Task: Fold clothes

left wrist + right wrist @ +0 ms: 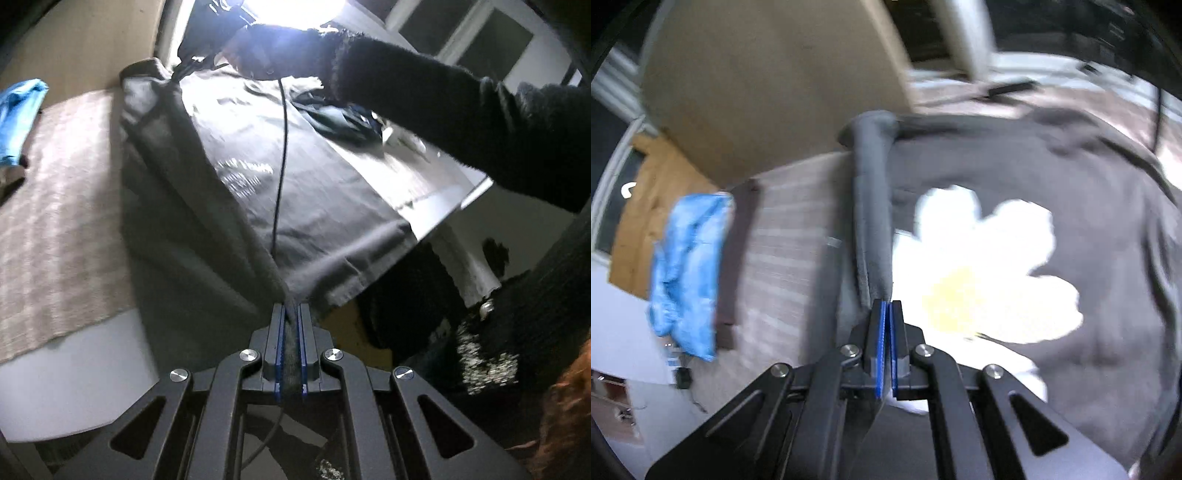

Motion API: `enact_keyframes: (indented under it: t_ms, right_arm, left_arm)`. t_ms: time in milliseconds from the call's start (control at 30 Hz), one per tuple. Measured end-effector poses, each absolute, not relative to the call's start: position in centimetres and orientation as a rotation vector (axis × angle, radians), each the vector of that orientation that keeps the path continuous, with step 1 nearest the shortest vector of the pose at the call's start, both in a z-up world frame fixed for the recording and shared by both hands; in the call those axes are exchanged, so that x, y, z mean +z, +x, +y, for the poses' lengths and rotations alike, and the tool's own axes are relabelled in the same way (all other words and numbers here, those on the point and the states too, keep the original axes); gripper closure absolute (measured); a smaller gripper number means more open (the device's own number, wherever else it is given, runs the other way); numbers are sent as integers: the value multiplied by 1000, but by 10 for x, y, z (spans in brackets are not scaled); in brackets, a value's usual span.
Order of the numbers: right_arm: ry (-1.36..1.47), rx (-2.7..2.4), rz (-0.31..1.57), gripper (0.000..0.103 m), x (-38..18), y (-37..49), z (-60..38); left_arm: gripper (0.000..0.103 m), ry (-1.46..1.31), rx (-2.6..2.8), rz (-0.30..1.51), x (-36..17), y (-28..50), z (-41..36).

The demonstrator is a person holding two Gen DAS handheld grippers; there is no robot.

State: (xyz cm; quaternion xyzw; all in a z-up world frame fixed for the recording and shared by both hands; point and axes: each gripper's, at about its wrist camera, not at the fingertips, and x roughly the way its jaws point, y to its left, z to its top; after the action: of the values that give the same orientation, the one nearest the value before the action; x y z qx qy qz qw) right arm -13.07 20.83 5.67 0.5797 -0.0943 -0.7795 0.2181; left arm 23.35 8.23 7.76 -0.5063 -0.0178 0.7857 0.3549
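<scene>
Grey t-shirt point(314, 206) edge pinched between both grippers' closed fingers point(275, 332).

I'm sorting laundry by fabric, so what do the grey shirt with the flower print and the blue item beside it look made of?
The grey shirt looks like soft matte knit, probably cotton jersey: it drapes and creases loosely and has a hemmed edge. Its flower print looks flat and opaque. The blue item is crumpled and mottled, seemingly thin cloth; blur leaves its weave unclear.

The dark grey cotton-like T-shirt point(1108, 229) looks soft and matt, its white flower print point(979, 266) smoother. The beige woven cloth point(55, 221) appears coarse and ribbed. Each matt black tool point(291, 321) carries shiny metal screws point(248, 355) and blue ridged pads point(882, 332).
</scene>
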Motion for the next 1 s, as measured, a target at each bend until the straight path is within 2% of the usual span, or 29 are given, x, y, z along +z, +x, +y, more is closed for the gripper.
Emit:
enact_keyframes:
  t_ms: [167, 267, 367, 400, 500, 567, 767, 867, 933, 1000]
  right_arm:
    - [1635, -2199, -268, 101, 34, -132, 224]
    - [1637, -2203, -211, 101, 30, -135, 217]
    - [1658, -2186, -149, 99, 24, -138, 209]
    - [1675, -2175, -138, 99, 24, -137, 207]
    - [1697, -2166, -126, 89, 33, -127, 208]
    - [1663, -2160, -161, 71, 51, -110, 220]
    - [1528, -2080, -349, 70, 108, -30, 279]
    - [1500, -1993, -452, 70, 127, 22, 294]
    - [1455, -1922, -539, 70, 141, 62, 306]
    - [1462, -1963, -463, 59, 143, 99, 300]
  left_arm:
    - [98, -1366, 1982, -12, 56, 230, 97]
    - [98, -1391, 1974, -12, 48, 228, 101]
    - [95, -1431, 1951, -29, 44, 230, 102]
    - [89, -1444, 1946, -35, 44, 233, 101]
    - [78, -1447, 1978, -79, 59, 250, 79]
    - [74, -1448, 2023, -124, 71, 265, 54]
    - [72, -1564, 2142, -261, 62, 280, -21]
    - [72, -1549, 2153, -260, 55, 268, -26]
    - [67, -1531, 2127, -256, 49, 259, -21]
    - [64, -1539, 2100, -226, 42, 250, -9]
